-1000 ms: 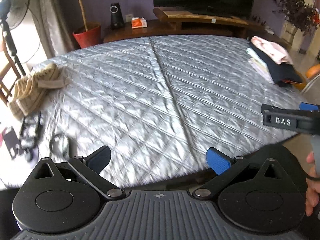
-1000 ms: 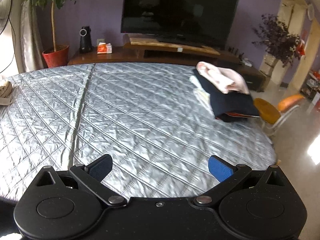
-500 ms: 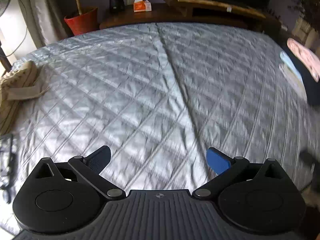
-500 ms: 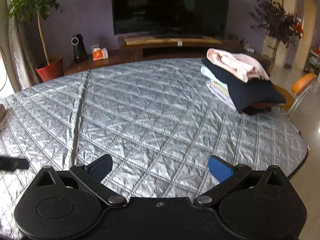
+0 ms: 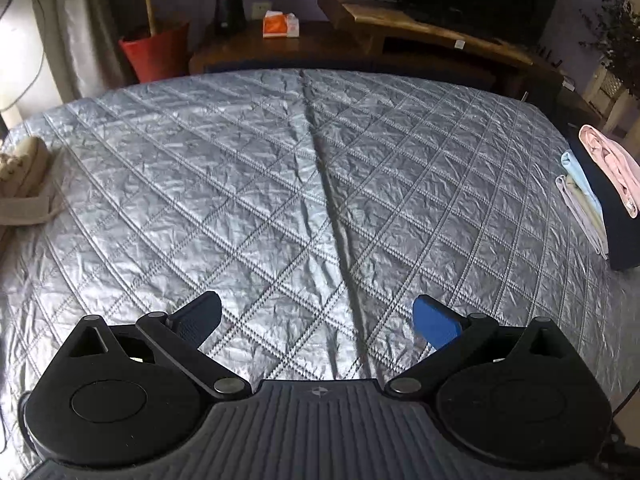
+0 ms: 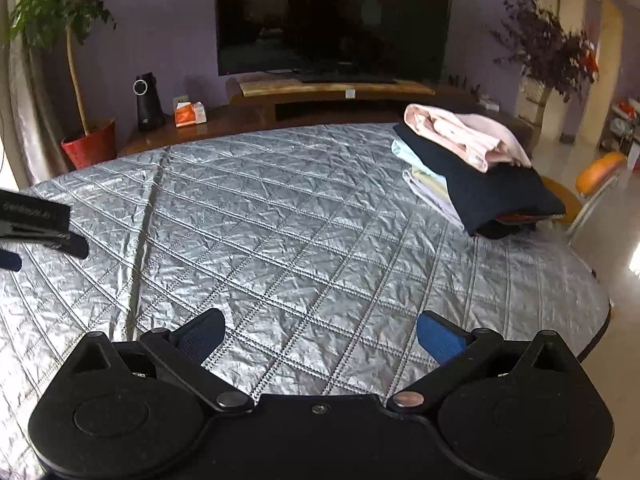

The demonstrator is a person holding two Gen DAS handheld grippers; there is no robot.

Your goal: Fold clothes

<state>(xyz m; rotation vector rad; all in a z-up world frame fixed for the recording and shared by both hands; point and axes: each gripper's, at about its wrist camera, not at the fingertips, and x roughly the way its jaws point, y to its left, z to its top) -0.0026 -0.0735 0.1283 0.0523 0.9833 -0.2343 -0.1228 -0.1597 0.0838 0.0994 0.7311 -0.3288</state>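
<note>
Here both grippers' fingers [image 5: 316, 320] [image 6: 320, 332] gape empty over bare quilt [image 5: 280, 184] (folded stack [image 6: 476, 168] edgeward).

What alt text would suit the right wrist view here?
An open right hand-held gripper hovers, holding nothing, over a silver quilted cover. A stack of folded clothes, pink garment on top, sits at the far right edge. The left hand-held gripper pokes in from the left.

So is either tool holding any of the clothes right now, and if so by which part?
Nothing is held. The left tool and right tool are both open over the bare quilted cover; the folded pile lies untouched.
</note>
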